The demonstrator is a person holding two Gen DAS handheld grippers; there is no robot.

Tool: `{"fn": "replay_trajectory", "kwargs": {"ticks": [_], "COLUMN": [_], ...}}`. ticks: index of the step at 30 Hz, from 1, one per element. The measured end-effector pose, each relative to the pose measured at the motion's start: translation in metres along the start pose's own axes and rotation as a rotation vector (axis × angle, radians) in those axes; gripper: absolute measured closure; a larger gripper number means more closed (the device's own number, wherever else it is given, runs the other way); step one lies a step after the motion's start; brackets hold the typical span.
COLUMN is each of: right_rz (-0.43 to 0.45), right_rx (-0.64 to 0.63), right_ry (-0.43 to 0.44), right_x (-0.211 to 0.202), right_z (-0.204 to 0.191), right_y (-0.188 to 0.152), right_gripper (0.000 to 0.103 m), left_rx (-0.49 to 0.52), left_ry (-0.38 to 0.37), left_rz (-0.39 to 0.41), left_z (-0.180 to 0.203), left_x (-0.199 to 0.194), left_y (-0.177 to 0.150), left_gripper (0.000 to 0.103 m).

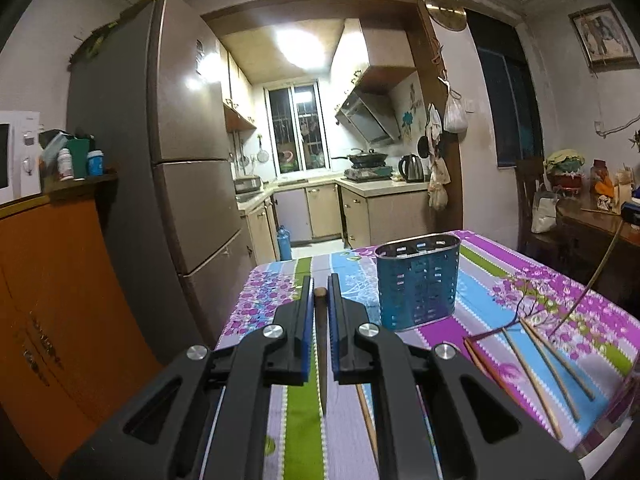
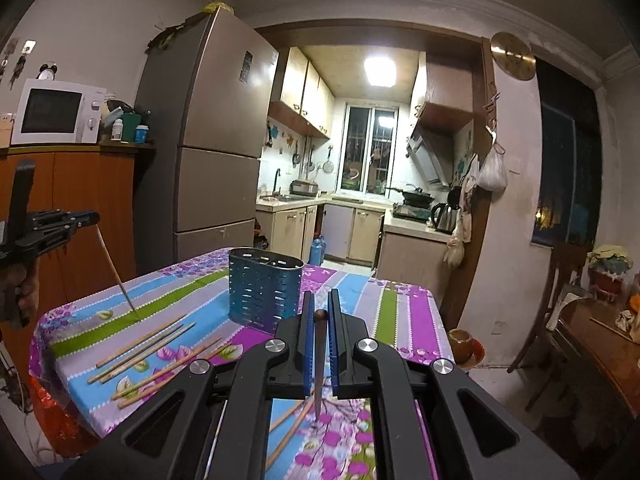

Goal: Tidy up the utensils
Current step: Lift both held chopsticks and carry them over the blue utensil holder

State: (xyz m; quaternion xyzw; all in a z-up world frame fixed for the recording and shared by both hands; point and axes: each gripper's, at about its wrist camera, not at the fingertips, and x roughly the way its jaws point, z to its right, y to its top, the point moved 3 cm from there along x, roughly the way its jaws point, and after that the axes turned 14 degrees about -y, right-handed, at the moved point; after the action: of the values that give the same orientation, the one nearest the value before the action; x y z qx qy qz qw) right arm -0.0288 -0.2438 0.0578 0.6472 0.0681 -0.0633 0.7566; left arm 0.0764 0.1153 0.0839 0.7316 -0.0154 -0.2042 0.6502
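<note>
In the left wrist view my left gripper (image 1: 320, 285) is shut on a wooden chopstick (image 1: 321, 360) that hangs tip-down over the table. My right gripper (image 2: 320, 300) is likewise shut on another chopstick (image 2: 319, 360). The blue perforated utensil holder (image 1: 418, 280) stands upright on the cloth, ahead and right of the left gripper; in the right wrist view the holder (image 2: 264, 288) sits ahead and left. Several loose chopsticks (image 2: 152, 344) lie flat on the cloth, also seen as loose chopsticks (image 1: 548, 368). The left gripper (image 2: 86, 218) shows at the far left, its stick's tip near the cloth.
The table (image 1: 272, 292) wears a flowered striped cloth. A tall fridge (image 1: 188, 160) and an orange cabinet (image 1: 60, 280) with a microwave (image 2: 56, 112) stand to the left. A wooden chair (image 2: 560, 280) and a dark side table (image 2: 600, 340) are at right. A hand (image 2: 24, 284) grips the left tool.
</note>
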Motion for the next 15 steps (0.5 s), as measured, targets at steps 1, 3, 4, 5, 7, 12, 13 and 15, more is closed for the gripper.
{"fn": "replay_trajectory", "kwargs": {"ticks": [1,3,4,5,7,12,13,15], "right_rz": [-0.005,-0.010,-0.012,-0.011,-0.010,0.012,0.017,0.031], "right_rx": [-0.002,-0.005,-0.002,-0.001,0.000,0.022,0.026,0.040], "right_ry": [0.003,0.010,0.015,0.018,0.027,0.050,0.053,0.065], "right_x": [0.007,0.017,0.024,0.030,0.042,0.072,0.077,0.089], "right_z": [0.002,0.005,0.007,0.008,0.009,0.011,0.010,0.008], "right_y": [0.006,0.018,0.027,0.036,0.055,0.112,0.123,0.148], "right_gripper": [0.095,0.095,0.095,0.095,0.095,0.095,0.095,0.095], "left_rx": [-0.004,-0.008,-0.012,-0.021,-0.036,-0.064,-0.066,-0.058], "left_ry": [-0.008,-0.020,-0.026,-0.036,-0.051,-0.084,-0.088,-0.093], "left_rz": [-0.002,-0.005,-0.005,-0.003,0.006,0.046,0.061,0.083], "left_z": [-0.002,-0.003,-0.004,-0.005,-0.006,-0.008,-0.007,-0.003], "left_x": [0.003,0.009,0.011,0.015,0.020,0.037,0.041,0.049], "left_y": [0.006,0.018,0.025,0.034,0.050,0.101,0.115,0.136], "left_gripper": [0.098,0.098,0.098,0.098,0.098,0.098,0.098,0.098]}}
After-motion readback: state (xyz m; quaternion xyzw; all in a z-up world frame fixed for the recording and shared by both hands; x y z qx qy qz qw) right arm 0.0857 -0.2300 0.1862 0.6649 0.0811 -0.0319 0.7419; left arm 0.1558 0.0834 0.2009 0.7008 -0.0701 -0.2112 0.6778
